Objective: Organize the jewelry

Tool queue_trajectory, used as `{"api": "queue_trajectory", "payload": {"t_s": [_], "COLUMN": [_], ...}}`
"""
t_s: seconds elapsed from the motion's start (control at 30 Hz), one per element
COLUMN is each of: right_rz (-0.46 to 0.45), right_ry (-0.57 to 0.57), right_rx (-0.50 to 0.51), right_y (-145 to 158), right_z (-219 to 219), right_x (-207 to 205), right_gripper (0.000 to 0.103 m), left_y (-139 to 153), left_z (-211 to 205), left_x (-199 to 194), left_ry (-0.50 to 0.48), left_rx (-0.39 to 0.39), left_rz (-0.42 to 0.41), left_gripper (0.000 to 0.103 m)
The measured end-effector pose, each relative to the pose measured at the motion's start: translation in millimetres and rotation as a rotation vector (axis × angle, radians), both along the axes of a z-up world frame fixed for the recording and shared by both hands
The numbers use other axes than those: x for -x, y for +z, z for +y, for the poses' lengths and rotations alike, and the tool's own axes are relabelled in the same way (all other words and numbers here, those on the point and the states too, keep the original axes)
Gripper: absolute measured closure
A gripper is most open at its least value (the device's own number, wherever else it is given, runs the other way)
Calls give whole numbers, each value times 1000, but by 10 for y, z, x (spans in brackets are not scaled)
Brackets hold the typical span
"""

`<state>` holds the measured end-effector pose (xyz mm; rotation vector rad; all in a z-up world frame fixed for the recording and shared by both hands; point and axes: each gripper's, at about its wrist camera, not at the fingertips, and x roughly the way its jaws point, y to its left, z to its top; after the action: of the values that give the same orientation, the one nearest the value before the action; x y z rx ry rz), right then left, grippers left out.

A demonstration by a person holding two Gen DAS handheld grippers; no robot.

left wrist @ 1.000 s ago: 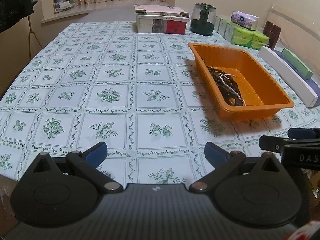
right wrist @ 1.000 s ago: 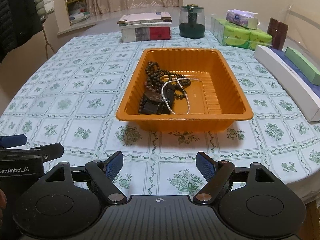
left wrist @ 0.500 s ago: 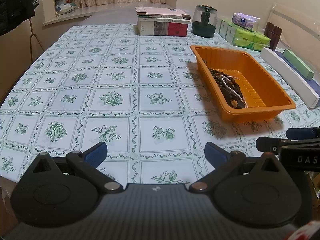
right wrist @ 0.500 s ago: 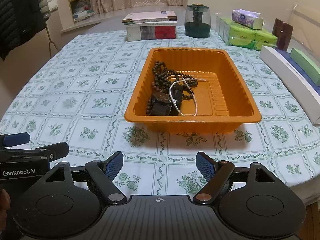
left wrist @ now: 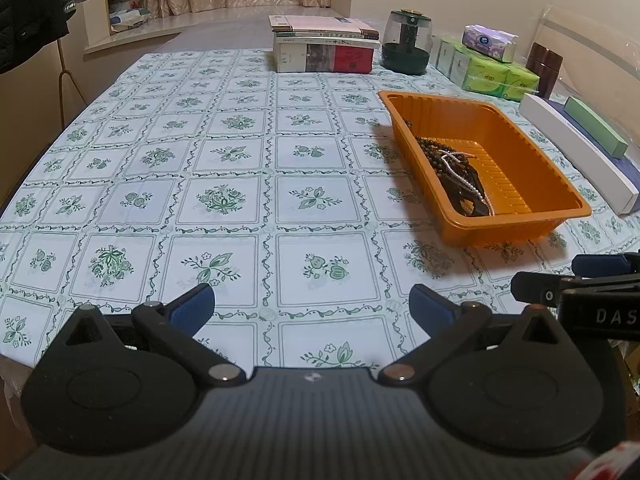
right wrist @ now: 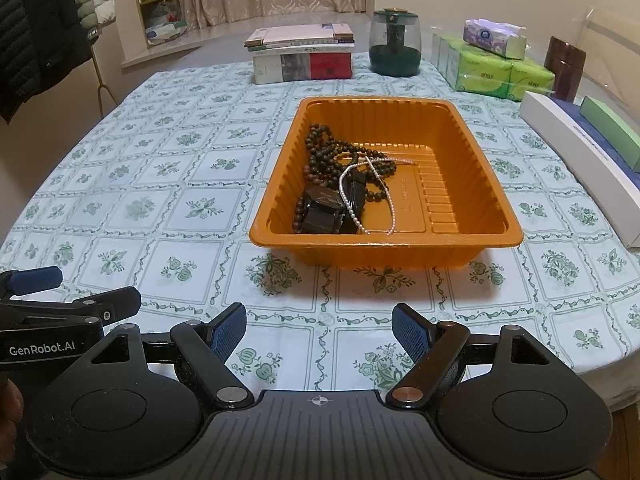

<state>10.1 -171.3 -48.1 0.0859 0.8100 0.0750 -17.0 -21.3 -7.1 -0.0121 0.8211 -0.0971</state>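
Orange tray [right wrist: 496, 184] sits near the table [right wrist: 120, 208] edge.

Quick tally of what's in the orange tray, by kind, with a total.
Inside the orange plastic tray:
Dark brown wooden bead strands: 1 tangled bunch, separate strands not countable
White pearl strand: 1
Dark wristwatch with link band: 1
Black strap-like piece: 1
Total: 4 kinds, at least 4 items

left gripper [left wrist: 312, 307] and right gripper [right wrist: 319, 330], jaws wide apart, angled downward
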Motion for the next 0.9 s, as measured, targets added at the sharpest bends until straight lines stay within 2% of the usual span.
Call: {"api": "queue_trajectory", "payload": {"t_s": [0.9], "right_rz": [-1], "right_ry": [-2], "right_rx": [-5], "right_y": [-10], "right_z": [4], "right_x": [22], "right_gripper": [24], "left_y": [-3], "left_z": [-10], "left_x": [9], "left_ry": [-2], "left_rx": [1], "left_rz": [-1], "left_gripper": [0]}}
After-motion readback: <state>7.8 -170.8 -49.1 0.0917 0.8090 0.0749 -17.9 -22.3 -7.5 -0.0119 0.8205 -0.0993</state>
